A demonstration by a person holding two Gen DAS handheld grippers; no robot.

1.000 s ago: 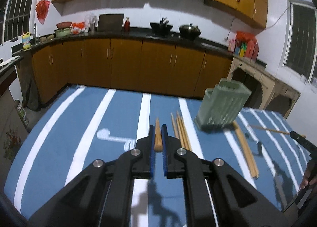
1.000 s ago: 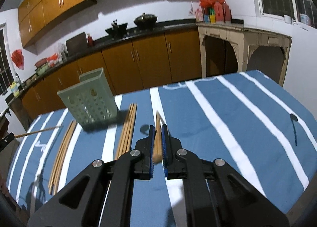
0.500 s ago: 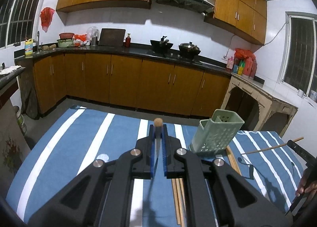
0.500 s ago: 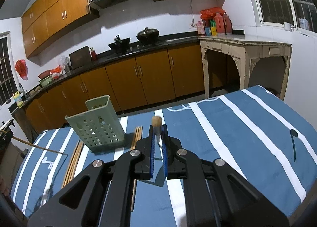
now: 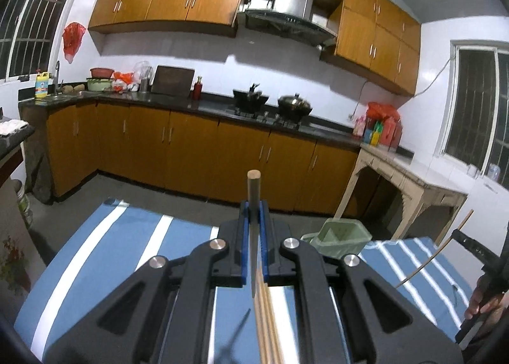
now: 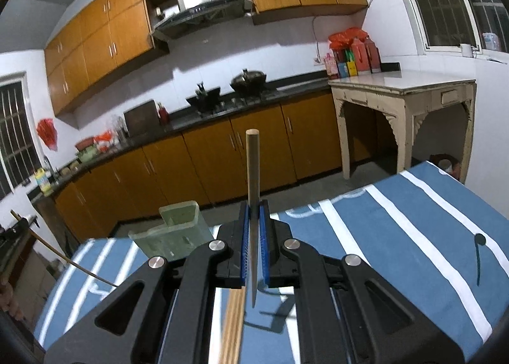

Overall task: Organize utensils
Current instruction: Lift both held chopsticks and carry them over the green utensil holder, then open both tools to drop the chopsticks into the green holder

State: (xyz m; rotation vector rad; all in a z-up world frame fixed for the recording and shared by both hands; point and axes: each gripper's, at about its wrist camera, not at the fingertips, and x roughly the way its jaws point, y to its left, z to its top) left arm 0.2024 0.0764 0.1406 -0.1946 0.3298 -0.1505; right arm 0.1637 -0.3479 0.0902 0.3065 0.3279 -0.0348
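In the left wrist view my left gripper (image 5: 253,209) is shut on a wooden chopstick (image 5: 254,186) that stands upright between the blue pads, well above the table. My right gripper (image 6: 253,211) is shut on a second chopstick (image 6: 252,167), held the same way. A pale green perforated utensil holder (image 5: 337,235) (image 6: 171,230) stands on the table between the two grippers, beyond the fingers. Several more chopsticks (image 5: 267,319) (image 6: 232,326) lie flat on the cloth below the grippers. The right gripper's chopstick (image 5: 442,249) also shows slanted at the right edge of the left wrist view.
The table wears a blue cloth with white stripes (image 6: 413,221) (image 5: 111,236). A hand (image 5: 483,303) holds the other gripper at the right edge. Brown kitchen cabinets (image 5: 191,151) and a pale side table (image 6: 404,93) stand beyond the floor gap.
Both grippers have risen and tipped upward, each carrying its chopstick off the cloth. The holder and the loose chopsticks now sit lower in both views.
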